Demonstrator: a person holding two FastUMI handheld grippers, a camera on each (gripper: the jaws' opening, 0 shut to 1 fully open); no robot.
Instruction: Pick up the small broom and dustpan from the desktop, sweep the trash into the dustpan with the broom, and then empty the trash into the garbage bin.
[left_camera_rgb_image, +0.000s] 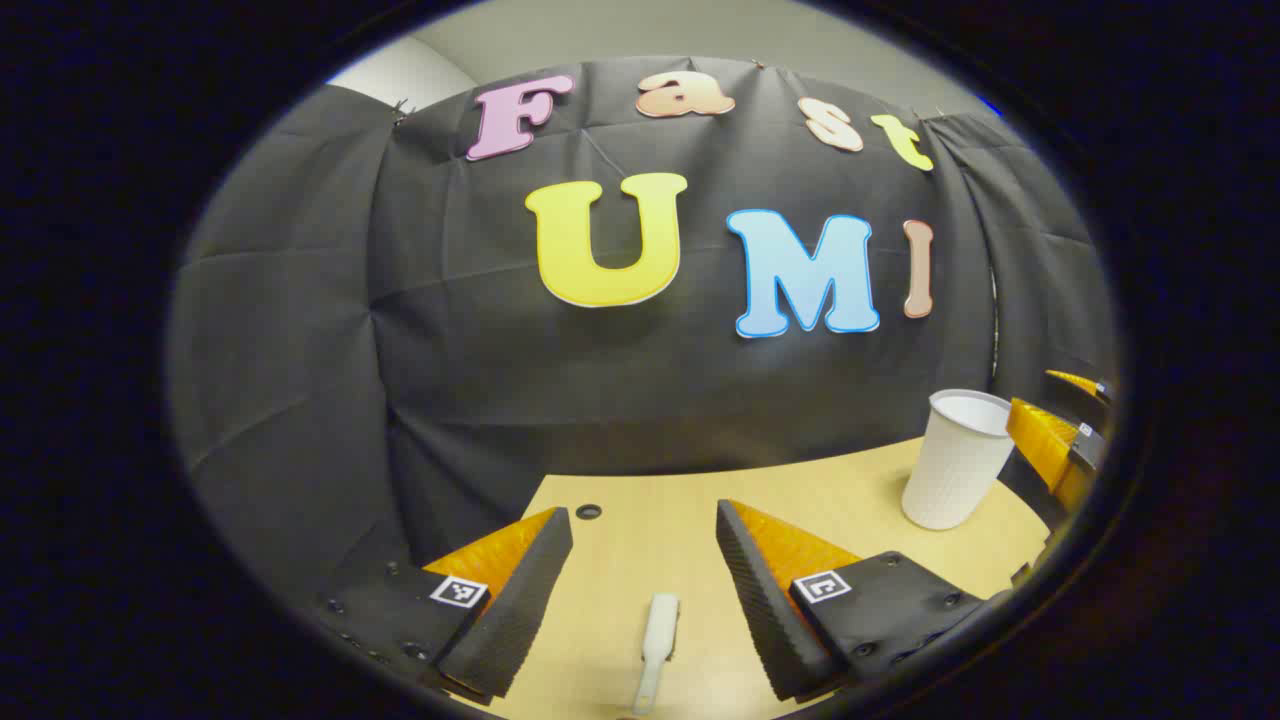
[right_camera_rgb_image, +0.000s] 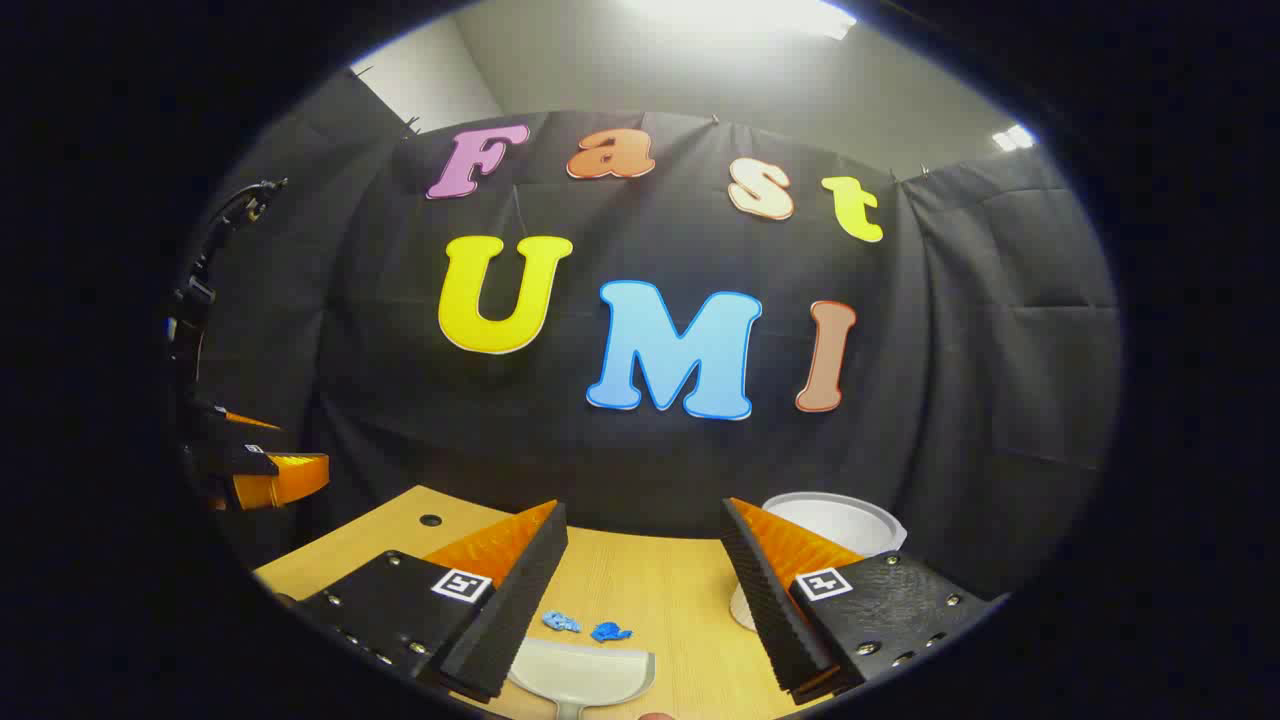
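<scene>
Left gripper view, broom (left_camera_rgb_image: 655, 648) between open gripper (left_camera_rgb_image: 642, 545)

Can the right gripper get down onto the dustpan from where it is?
Probably yes. The right gripper is open, the dustpan lies on the desk just below and between its fingers, and nothing covers it; the blue scraps lie just beyond.

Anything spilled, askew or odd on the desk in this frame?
Only the expected trash: two small blue scraps lie loose on the desk, just beyond the dustpan. The white cup stands upright. Both claws, left and right, are open and empty.
</scene>
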